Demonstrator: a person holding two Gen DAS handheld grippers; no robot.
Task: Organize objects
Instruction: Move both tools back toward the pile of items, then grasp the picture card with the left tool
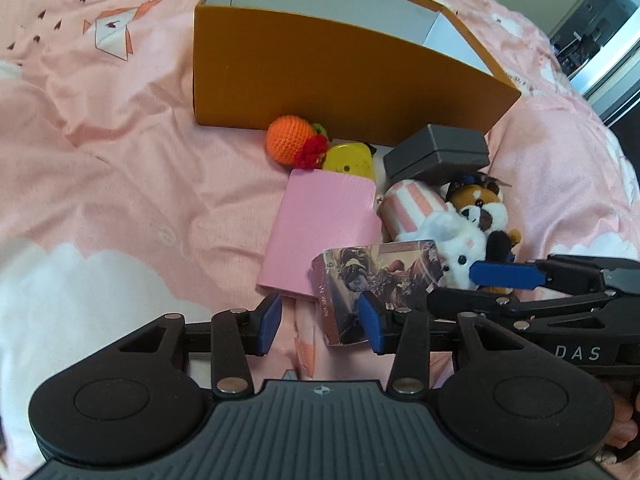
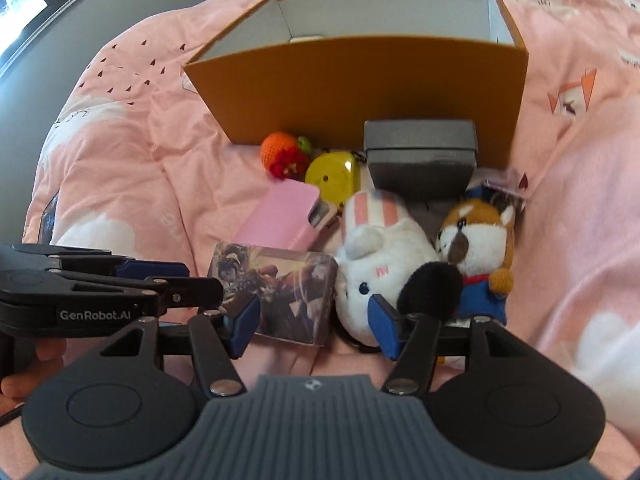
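Underneath, rumpled pink bedding, both grippers' fingers spread, nothing pinched

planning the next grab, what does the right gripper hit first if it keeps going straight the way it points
Most likely the white plush rabbit, which lies just ahead of the open right gripper, with the picture card box beside it by the other finger. Depth is hard to judge in this fisheye view.
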